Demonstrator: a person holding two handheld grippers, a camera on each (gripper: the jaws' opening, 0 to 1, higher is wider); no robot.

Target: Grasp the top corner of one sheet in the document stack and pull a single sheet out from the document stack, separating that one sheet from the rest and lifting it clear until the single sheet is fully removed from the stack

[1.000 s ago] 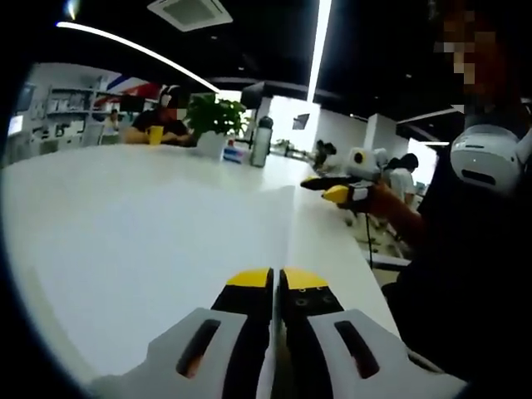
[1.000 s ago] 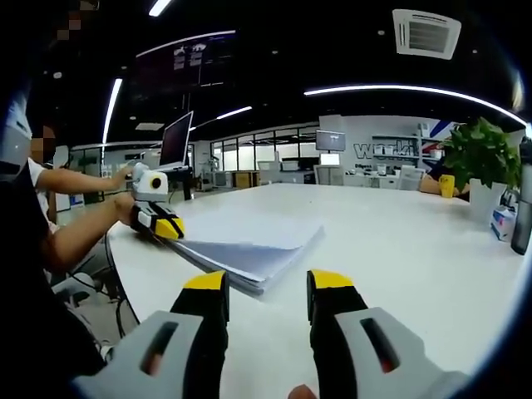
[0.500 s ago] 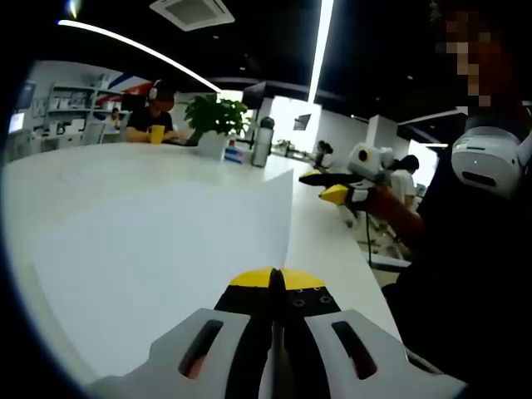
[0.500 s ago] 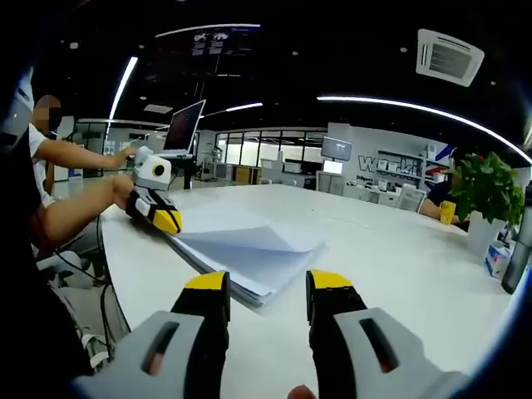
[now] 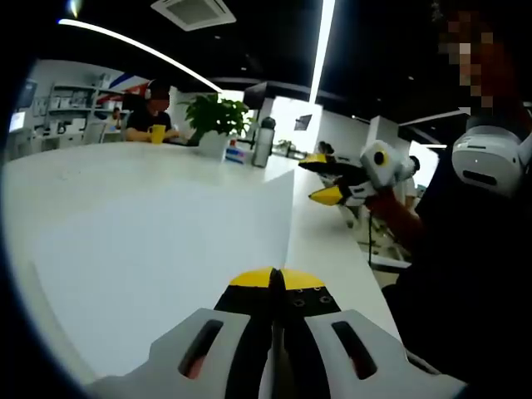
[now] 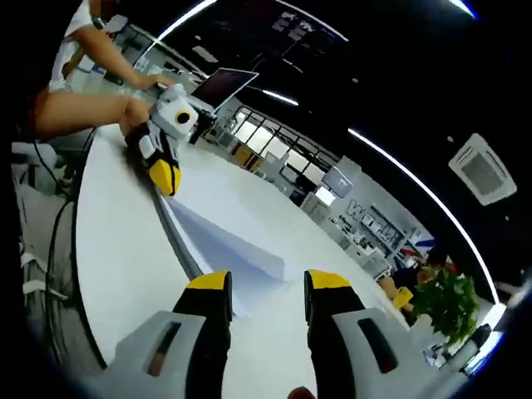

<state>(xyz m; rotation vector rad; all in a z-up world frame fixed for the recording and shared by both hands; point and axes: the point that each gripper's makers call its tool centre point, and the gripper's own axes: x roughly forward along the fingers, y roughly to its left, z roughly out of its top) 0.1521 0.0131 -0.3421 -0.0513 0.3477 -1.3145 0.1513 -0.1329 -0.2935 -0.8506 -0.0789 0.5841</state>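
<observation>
My left gripper is shut on the near edge of a single white sheet, which spreads ahead of it and rises to a free corner at the upper right. In the right gripper view the same left gripper pinches that sheet at its corner, and the sheet peels up off the document stack lying on the white table. My right gripper is open, hovering short of the stack's near corner and touching nothing. It appears again as the right gripper, held in the air at the right with its jaws apart.
A potted plant, a bottle and a yellow cup stand at the table's far end, near a seated person. A laptop sits behind the left gripper. The table edge runs close along the person's body.
The left jaws have closed fully on the sheet, which has lifted off the stack. The right gripper has risen and tilted, so its view has rolled.
</observation>
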